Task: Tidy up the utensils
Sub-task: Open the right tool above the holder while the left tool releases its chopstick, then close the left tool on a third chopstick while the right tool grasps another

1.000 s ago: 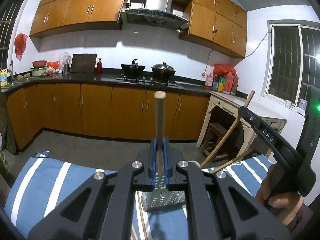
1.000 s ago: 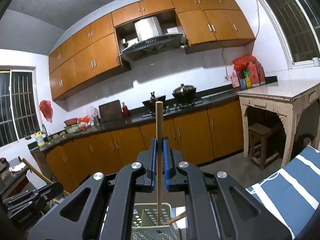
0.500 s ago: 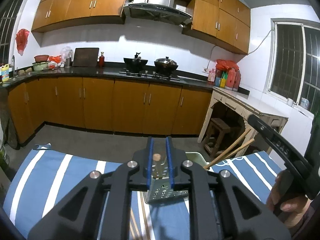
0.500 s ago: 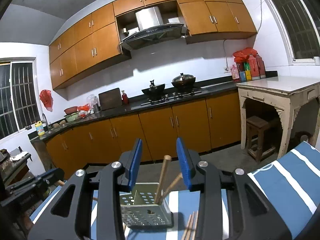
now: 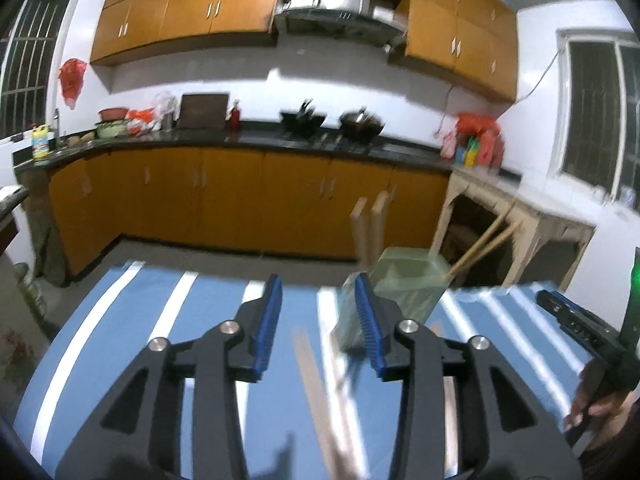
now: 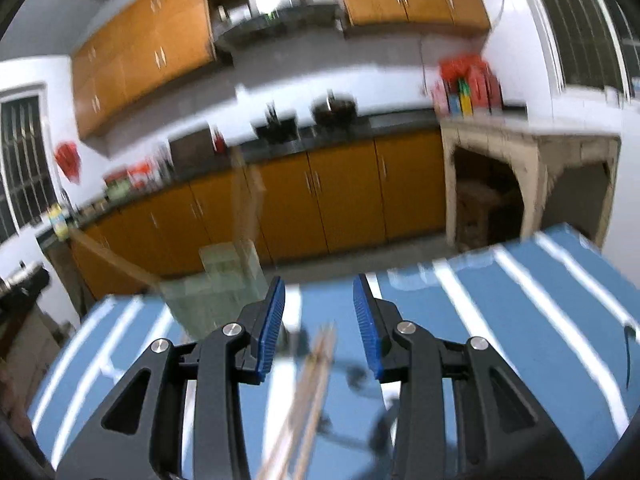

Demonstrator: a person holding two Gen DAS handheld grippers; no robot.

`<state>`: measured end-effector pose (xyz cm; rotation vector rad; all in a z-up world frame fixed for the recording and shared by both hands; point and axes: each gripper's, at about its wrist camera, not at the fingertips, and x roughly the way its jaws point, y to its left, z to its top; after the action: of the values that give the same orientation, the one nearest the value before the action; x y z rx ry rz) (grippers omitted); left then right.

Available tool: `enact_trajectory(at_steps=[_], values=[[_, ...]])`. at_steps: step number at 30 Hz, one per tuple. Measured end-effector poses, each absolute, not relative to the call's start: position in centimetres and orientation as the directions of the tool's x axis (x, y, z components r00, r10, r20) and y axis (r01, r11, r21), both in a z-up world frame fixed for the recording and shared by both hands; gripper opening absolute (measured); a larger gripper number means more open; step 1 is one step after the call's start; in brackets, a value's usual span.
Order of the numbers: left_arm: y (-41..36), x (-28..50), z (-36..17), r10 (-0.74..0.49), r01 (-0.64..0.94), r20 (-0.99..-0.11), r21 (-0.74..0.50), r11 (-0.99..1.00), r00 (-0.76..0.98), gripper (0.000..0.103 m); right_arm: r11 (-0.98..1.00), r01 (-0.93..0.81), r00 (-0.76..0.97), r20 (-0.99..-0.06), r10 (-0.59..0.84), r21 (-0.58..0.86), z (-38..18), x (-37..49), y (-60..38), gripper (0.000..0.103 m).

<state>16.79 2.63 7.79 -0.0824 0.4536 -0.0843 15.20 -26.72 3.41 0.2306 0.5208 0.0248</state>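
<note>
A pale green perforated utensil holder [image 5: 400, 284] stands on the blue striped cloth [image 5: 168, 320]. Several wooden chopsticks [image 5: 370, 232] stick up out of it. It shows blurred in the right wrist view [image 6: 216, 284]. My left gripper [image 5: 318, 322] is open and empty, just left of the holder. My right gripper [image 6: 319, 320] is open and empty, right of the holder. Loose wooden chopsticks [image 5: 316, 384] lie on the cloth in front of the left gripper and under the right one [image 6: 308, 384].
The other hand-held gripper [image 5: 580, 328] and the person's hand show at the right of the left view. Kitchen cabinets [image 5: 240, 196] and a wooden side table [image 5: 520, 216] stand beyond the cloth's far edge. Both views are motion-blurred.
Both grippers opened and let their chopsticks drop into the holder. Both then pulled back and down towards the cloth, the left shifting left and the right shifting right.
</note>
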Motion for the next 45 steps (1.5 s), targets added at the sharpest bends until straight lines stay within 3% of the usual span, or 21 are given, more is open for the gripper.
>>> enact_trajectory(at_steps=[5,8,16,18,22,29,37,45], values=[[4.3,16.5,1.6,-0.052,0.004,-0.575,-0.085,0.996,0.817,0.043,0.967,0.059,0.736,-0.665,0.127,0.250,-3.2,15.3,-26.1,0.037],[5.5,16.2,-1.4,-0.055,-0.035,-0.647,-0.126,0.991,0.760,0.043,0.965,0.043,0.682,-0.714,0.161,0.259,-5.2,15.3,-24.8,0.037],[6.1,15.4,-3.5,-0.070,-0.053,-0.682,-0.157,0.986,0.728,0.043,0.985,-0.005,0.621,-0.771,0.139,0.173,-7.5,16.3,-21.5,0.028],[5.6,15.7,-3.3,-0.077,-0.043,-0.684,-0.157,0.987,0.725,0.043,0.990,-0.005,0.629,-0.769,0.113,0.141,-7.7,16.2,-21.2,0.025],[4.7,16.2,-3.4,-0.092,-0.021,-0.690,-0.153,0.988,0.718,0.043,0.996,0.004,0.639,-0.766,0.066,0.089,-7.8,16.0,-21.6,0.009],[2.7,17.6,-4.4,-0.126,0.036,-0.719,-0.139,0.990,0.684,0.040,0.981,0.156,0.642,-0.767,-0.014,0.112,-7.9,16.1,-26.0,0.008],[0.4,19.6,-6.6,-0.131,0.067,-0.775,-0.114,0.991,0.618,0.023,0.986,0.142,0.648,-0.762,-0.026,0.087,-8.0,15.9,-26.1,0.008],[-0.6,20.2,-7.7,-0.116,0.067,-0.794,-0.094,0.993,0.597,0.017,0.986,0.137,0.648,-0.761,-0.017,0.095,-7.9,16.0,-26.3,0.008]])
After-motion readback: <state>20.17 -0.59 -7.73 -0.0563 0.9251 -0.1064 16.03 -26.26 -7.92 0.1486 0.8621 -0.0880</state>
